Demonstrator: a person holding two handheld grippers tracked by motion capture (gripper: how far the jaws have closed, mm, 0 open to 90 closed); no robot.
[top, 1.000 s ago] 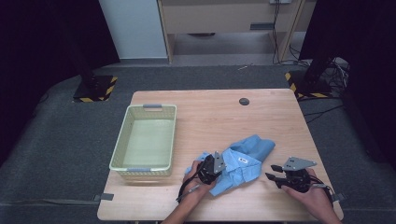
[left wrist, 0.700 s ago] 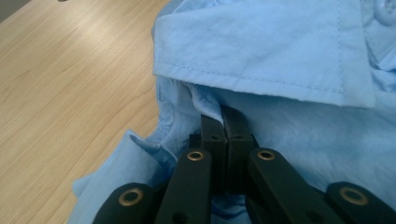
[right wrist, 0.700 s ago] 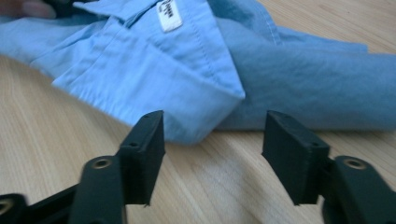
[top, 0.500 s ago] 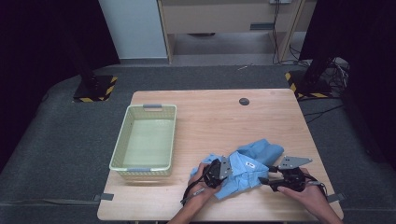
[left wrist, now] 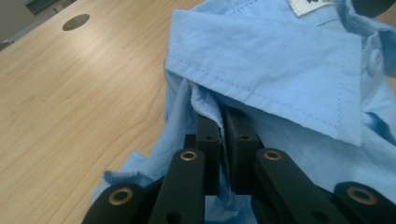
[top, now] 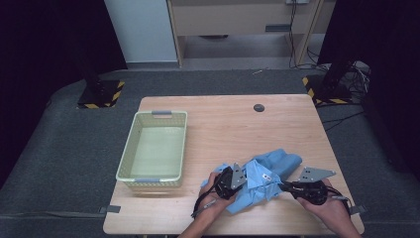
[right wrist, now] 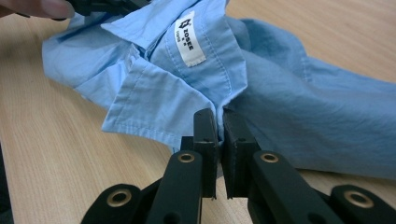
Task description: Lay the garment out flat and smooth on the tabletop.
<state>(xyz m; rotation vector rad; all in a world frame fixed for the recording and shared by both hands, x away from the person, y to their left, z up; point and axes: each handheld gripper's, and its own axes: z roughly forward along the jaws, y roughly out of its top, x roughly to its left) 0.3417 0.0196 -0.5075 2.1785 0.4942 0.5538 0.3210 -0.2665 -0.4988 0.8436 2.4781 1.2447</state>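
A light blue collared shirt (top: 262, 176) lies bunched near the table's front edge, its white neck label (right wrist: 189, 38) facing up. My left gripper (top: 236, 179) is shut on a fold of the shirt (left wrist: 280, 70) just under the collar. My right gripper (top: 283, 185) is shut on the shirt (right wrist: 289, 93) by the collar's other side. In each gripper view the jaws pinch a thin layer of cloth. A hand holds each gripper from below.
A pale green plastic basket (top: 130, 157) stands at the table's left, with nothing in it. A small dark round disc (top: 258, 107) sits near the far edge. Bare wood table (top: 223, 129) lies beyond the shirt.
Both grippers have closed in on the shirt's collar and taken hold. The shirt has been pulled toward the front edge and bunched up between them.
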